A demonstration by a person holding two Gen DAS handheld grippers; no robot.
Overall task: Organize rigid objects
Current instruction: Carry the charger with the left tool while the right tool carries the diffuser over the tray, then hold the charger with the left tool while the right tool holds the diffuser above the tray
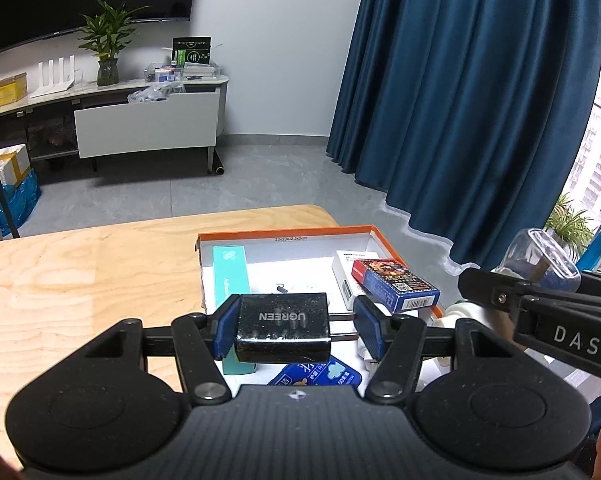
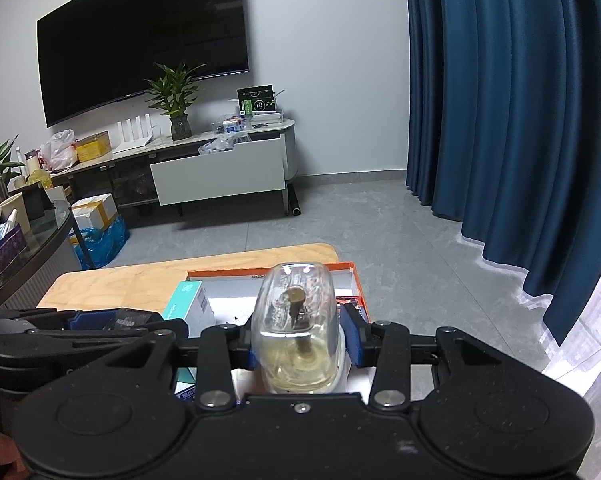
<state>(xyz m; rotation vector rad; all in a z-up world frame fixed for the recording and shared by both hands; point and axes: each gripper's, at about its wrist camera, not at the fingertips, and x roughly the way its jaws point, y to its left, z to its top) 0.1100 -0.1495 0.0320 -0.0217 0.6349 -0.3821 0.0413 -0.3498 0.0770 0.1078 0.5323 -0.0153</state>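
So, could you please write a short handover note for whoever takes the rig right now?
Left gripper: the black charger sits between its pads, right pad apparently not touching; grip unclear.
Right gripper: shut on the clear bottle.
Both hover over the orange-rimmed box on the wooden table.
Done: teal carton and blue card box lie in the box.
Left: set charger and bottle down inside.

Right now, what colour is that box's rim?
Orange; the box rim shows best in the left wrist view.
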